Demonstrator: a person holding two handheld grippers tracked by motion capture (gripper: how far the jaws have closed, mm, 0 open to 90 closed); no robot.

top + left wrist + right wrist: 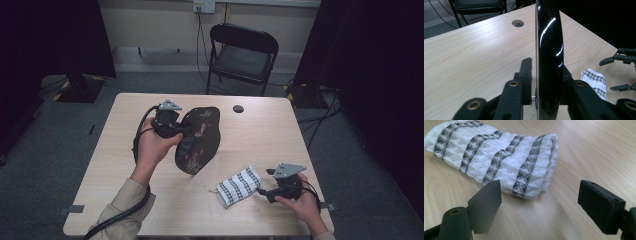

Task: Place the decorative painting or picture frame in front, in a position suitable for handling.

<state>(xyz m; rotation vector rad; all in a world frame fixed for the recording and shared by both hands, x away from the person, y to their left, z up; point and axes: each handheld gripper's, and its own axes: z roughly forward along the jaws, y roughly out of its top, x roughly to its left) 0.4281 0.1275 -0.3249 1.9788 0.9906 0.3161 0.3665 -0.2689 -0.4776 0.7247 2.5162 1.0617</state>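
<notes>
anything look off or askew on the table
The black tray is not lying flat: the left gripper holds it up on edge, tilted over the table. The folded cloth lies neatly before the open right gripper.

You hold a glossy black oval tray (199,140) with painted flowers, tilted up on edge above the table's middle. Your folded white cloth (239,185) with dark patterned stripes lies flat near the front right.

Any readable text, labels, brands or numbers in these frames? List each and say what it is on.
No text can be read in these frames.
The black tray bears painted flowers, no words.
The folded cloth bears a black triangle pattern, no label.
The wall socket is too small to read any marking.
</notes>
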